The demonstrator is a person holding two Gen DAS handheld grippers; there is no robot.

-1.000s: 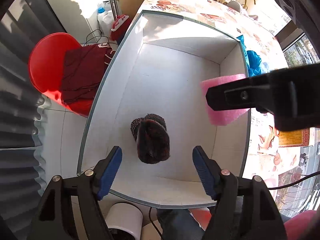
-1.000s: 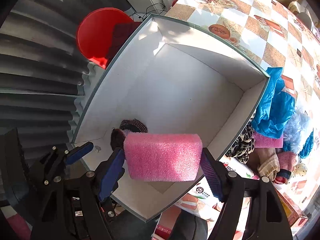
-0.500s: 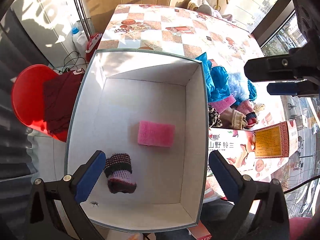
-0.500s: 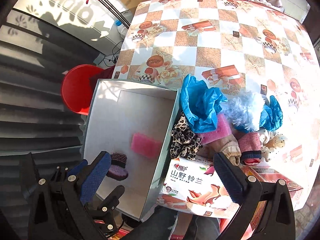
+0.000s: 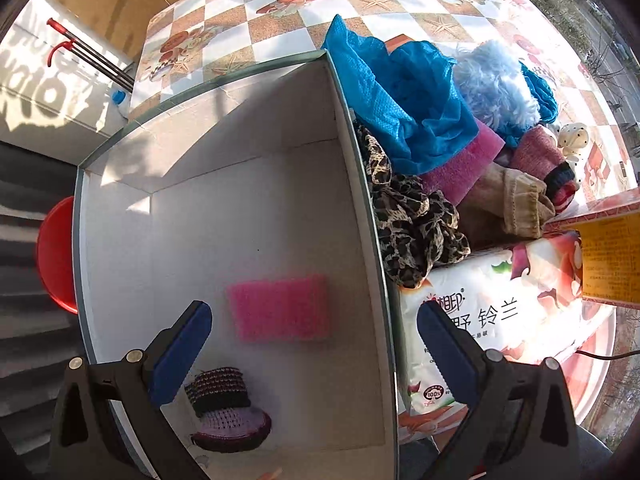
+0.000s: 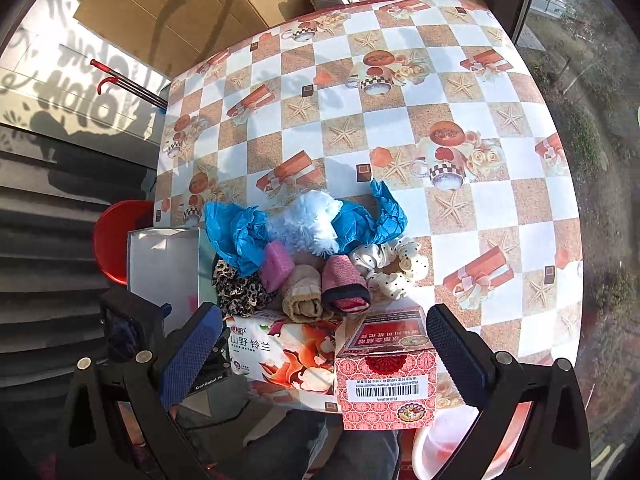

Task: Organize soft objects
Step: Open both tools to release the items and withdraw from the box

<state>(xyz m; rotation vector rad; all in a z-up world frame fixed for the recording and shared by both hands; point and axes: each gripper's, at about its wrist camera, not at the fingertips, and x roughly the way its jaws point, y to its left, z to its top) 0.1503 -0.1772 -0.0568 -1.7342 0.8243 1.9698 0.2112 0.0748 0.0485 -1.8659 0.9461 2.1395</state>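
Box floor (image 5: 208, 240): sponge (image 5: 280, 306) between fingers (image 5: 180, 354).

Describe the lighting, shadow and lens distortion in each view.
Left wrist: sun strikes the far wall of the white cardboard box, its floor shaded around the pink foam sponge; edges bow. Right wrist: harsh sun and soft shadows on the checked tablecloth; corners vignetted.

Pink sponge (image 5: 280, 307) lies flat inside white box (image 5: 224, 184).
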